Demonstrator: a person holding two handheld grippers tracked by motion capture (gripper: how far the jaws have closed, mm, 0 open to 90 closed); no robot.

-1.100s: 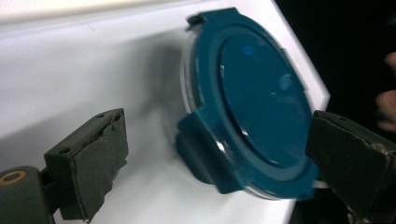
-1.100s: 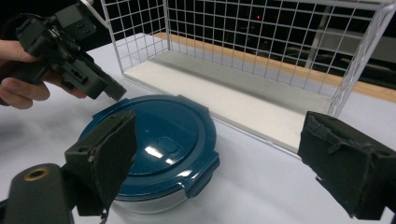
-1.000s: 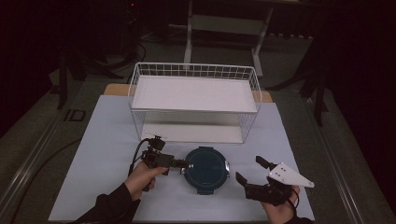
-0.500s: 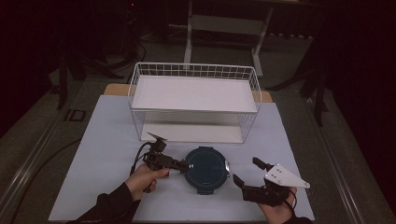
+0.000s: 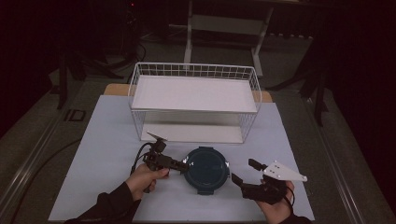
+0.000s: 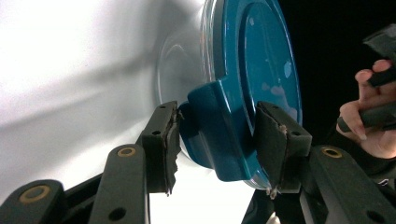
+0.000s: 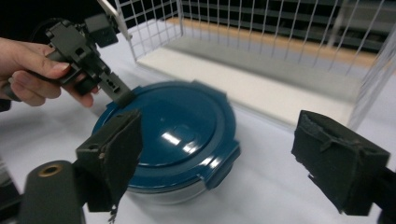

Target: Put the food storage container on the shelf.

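Observation:
A round container with a dark blue lid [image 5: 206,170] sits on the pale mat near the front edge. My left gripper [image 5: 183,165] reaches in from the left and is shut on the lid's left latch tab [image 6: 219,126]. Its two pads [image 6: 167,140] press the tab from both sides. In the right gripper view that gripper [image 7: 122,95] meets the lid [image 7: 168,126] at its far-left rim. My right gripper [image 5: 243,171] hovers just right of the container. It is open and wide [image 7: 224,154], with nothing between its pads [image 7: 114,149], and the lid's near tab [image 7: 223,161] lies ahead of it.
A white wire basket [image 5: 194,66] with a white shelf board stands behind the container at the middle of the mat [image 5: 107,140]. Bare mat lies to the left and right of the basket. Dark floor and stands surround the table.
My left gripper has slid right and down onto the lid's left tab. My right gripper has drifted slightly lower and stays open.

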